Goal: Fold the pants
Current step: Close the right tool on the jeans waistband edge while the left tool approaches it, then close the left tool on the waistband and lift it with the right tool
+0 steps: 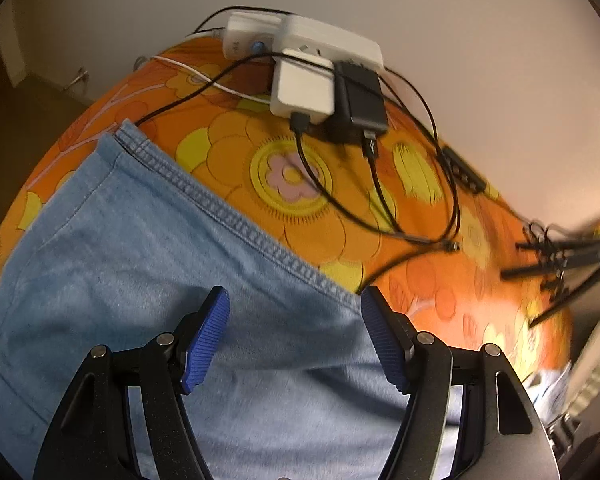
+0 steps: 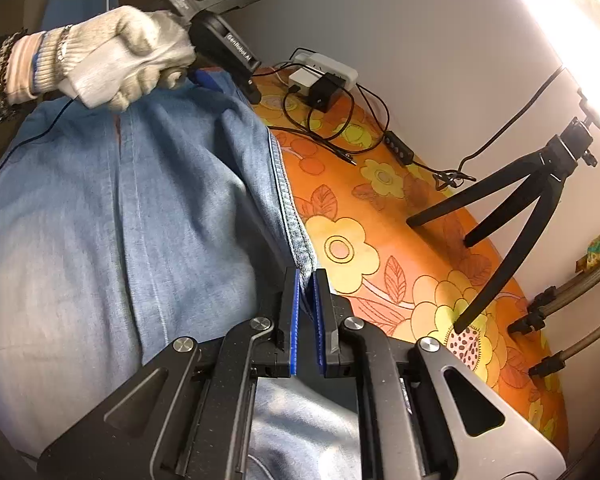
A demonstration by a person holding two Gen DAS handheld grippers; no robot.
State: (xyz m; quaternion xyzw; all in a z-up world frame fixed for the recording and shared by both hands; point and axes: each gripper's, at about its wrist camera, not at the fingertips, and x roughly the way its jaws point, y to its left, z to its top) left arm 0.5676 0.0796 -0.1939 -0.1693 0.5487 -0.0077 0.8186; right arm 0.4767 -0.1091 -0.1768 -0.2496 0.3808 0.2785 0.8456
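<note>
Light blue denim pants (image 1: 140,260) lie spread over a table with an orange flowered cloth (image 1: 300,200). My left gripper (image 1: 294,300) is open just above the fabric near its stitched hem, both blue pads clear of the cloth. In the right wrist view the pants (image 2: 140,200) fill the left half. There my right gripper (image 2: 306,276) is shut on the hem (image 2: 296,236), lifting a fold. A gloved hand (image 2: 120,56) holds the left gripper (image 2: 228,86) at the far end of the pants.
A white power strip (image 1: 324,40) with a white charger (image 1: 302,88), a black charger (image 1: 362,100) and trailing cables (image 1: 340,200) sits at the table's far edge by the wall. A black tripod (image 2: 520,200) stands on the cloth to the right. More stand legs (image 2: 560,304) are at the right edge.
</note>
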